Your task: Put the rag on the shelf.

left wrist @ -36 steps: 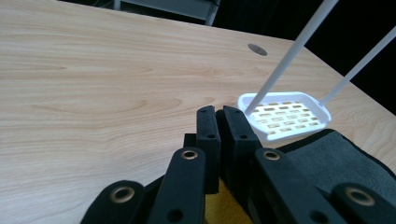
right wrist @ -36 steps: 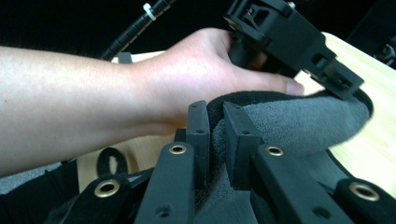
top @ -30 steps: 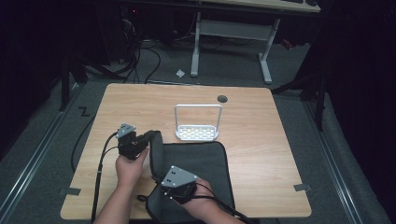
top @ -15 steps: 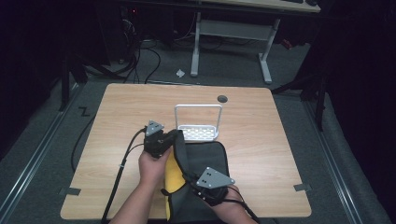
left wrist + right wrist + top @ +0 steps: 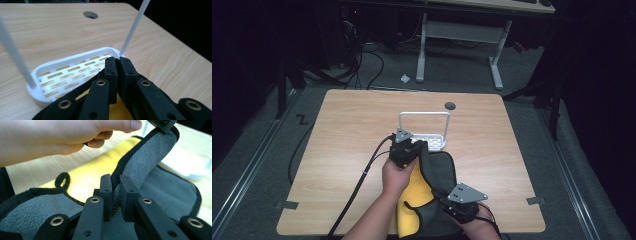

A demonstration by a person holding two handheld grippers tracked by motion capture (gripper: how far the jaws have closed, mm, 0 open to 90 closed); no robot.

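Note:
A grey cloth with black edging and a yellow underside lies on the near half of the wooden table, partly folded over. My left gripper is shut on its lifted edge, just in front of the white slotted rack. In the left gripper view the jaws are closed over the black hem, with the rack right behind them. My right gripper is shut on a grey fold near the table's front edge. The right gripper view has that fold rising from the pinched jaws to the left gripper.
The rack has a tall white wire handle. A round cable hole sits near the table's far edge. Black cables trail from the left gripper over the table's left front. A dark floor and a desk frame lie beyond.
The left gripper has carried the cloth's edge rightward and toward the rack, turning up the yellow underside. The right gripper has shifted right along the front edge, still holding the cloth.

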